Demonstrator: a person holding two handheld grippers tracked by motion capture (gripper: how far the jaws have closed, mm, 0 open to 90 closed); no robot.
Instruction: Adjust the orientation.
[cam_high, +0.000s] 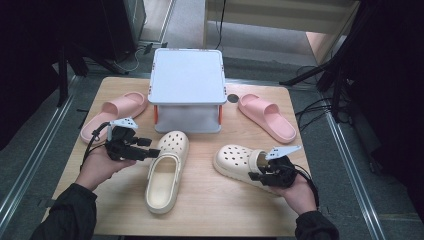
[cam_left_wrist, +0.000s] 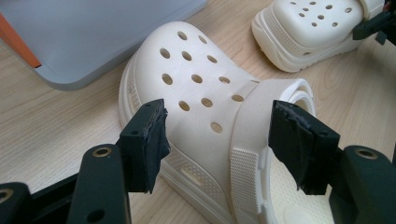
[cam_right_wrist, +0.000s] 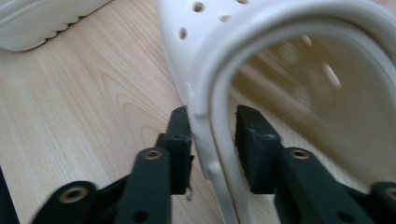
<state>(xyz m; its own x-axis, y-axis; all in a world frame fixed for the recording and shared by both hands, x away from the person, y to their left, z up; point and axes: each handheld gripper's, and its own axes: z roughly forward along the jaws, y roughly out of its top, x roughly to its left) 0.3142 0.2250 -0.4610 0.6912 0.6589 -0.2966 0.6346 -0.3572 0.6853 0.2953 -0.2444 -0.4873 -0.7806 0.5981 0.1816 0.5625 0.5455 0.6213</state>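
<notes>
My right gripper (cam_high: 260, 172) has its fingers (cam_right_wrist: 180, 140) astride the heel rim of the right-hand cream clog (cam_high: 240, 161): one pad touches the outer wall, the other stands just off the inside, so nothing is pinched yet. The right gripper view shows that gap; from above my hand hides it. My left gripper (cam_high: 150, 154) holds its fingers (cam_left_wrist: 144, 140) wide apart, open, around the strap of the other cream clog (cam_left_wrist: 201, 107), which lies on the worktop (cam_high: 210, 200) before the grey stand (cam_high: 187, 82).
</notes>
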